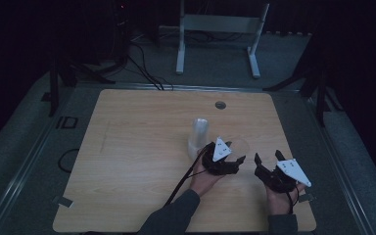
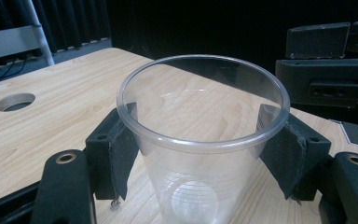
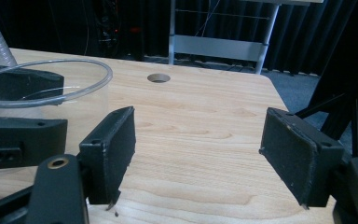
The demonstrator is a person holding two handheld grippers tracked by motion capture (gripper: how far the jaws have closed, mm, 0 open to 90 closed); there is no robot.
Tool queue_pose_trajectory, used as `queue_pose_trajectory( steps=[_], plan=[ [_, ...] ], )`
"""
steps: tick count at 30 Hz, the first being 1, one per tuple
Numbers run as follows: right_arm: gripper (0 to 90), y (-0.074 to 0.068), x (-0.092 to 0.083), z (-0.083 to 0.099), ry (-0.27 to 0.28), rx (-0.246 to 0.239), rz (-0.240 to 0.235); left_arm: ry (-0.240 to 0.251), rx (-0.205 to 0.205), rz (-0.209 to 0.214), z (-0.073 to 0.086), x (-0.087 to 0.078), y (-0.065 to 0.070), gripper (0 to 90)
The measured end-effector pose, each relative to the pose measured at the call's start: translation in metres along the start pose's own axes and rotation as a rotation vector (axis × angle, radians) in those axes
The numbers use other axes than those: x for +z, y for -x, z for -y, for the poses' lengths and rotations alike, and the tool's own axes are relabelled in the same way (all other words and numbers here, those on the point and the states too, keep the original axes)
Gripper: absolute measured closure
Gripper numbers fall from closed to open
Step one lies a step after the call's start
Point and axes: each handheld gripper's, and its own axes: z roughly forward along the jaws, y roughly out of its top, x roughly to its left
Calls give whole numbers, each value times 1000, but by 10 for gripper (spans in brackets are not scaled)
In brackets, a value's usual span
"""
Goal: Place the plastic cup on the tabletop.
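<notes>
Two black grippers are seen over a pale wood-grain surface (image 1: 142,147) with rounded corners and a round cable hole (image 1: 220,105) near its far edge. The left gripper (image 2: 200,140) is clamped on a clear plastic cup (image 2: 200,154): padded jaws press both sides just under the rolled rim. The cup is thin-walled, tapered, upright on the surface right of centre, its ridged bottom visible through the wall. A stack of clear cups (image 1: 199,133), ribbed and translucent, stands just behind it. The right gripper (image 3: 198,154) is held near the right of the cup, jaws spread wide, nothing between the flat, matte pads.
</notes>
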Motion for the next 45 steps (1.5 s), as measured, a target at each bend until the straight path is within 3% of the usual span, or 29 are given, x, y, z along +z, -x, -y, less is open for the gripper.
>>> queue_pose_trajectory(
  steps=[17, 45],
  plan=[
    [260, 0, 0, 0, -5, 4, 0, -8, -3, 18, 10, 2, 1, 310],
    [260, 1, 0, 1, -3, 6, 1, -26, -1, 4, 19, 5, 1, 309]
  ],
)
